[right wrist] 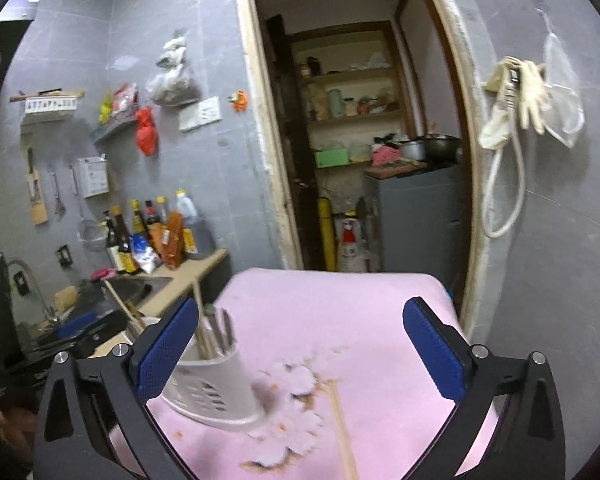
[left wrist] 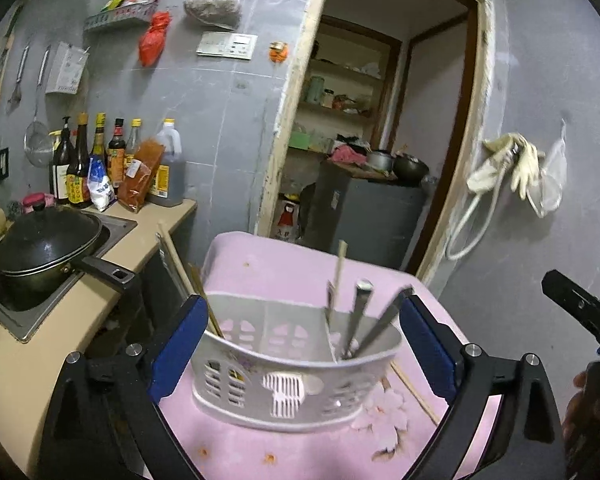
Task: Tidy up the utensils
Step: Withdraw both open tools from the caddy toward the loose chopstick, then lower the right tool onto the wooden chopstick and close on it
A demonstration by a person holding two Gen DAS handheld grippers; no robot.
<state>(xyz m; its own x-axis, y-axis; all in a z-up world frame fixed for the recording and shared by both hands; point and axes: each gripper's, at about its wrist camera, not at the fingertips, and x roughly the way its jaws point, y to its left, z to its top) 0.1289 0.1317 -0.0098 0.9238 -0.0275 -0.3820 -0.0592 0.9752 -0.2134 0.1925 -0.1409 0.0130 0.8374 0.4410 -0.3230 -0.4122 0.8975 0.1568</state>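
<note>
Grey tiled walls and an open pantry doorway stand behind a small bench (left wrist: pixel 284 268) covered in a pink flowered cloth. On it stands a white perforated plastic caddy (left wrist: pixel 288 376), divided into compartments. Its right compartment holds a wooden chopstick (left wrist: pixel 339 270) and two dark metal-handled utensils (left wrist: pixel 362 312), all leaning; at the caddy's left end more chopsticks (left wrist: pixel 204 300) rise behind the blue pad, though whether they sit inside the caddy cannot be told. One loose chopstick (right wrist: pixel 342 432) lies flat on the cloth just right of the caddy, still to be put away.

The left tongs (left wrist: pixel 300 344) are spread wide on either side of the caddy, gripping nothing; whether the pads touch its ends is unclear. The right tongs (right wrist: pixel 300 352) are also wide open and empty, hovering over the cloth with the loose chopstick between and below the fingers.

That chopstick looks light, stiff and thin, and likely to roll or slip between the pads. Taking it near the middle, across its length, should keep it from pivoting. The caddy seems light and somewhat flexible, so it may tip or slide if nudged; steadying it by its end walls looks sensible.
</note>
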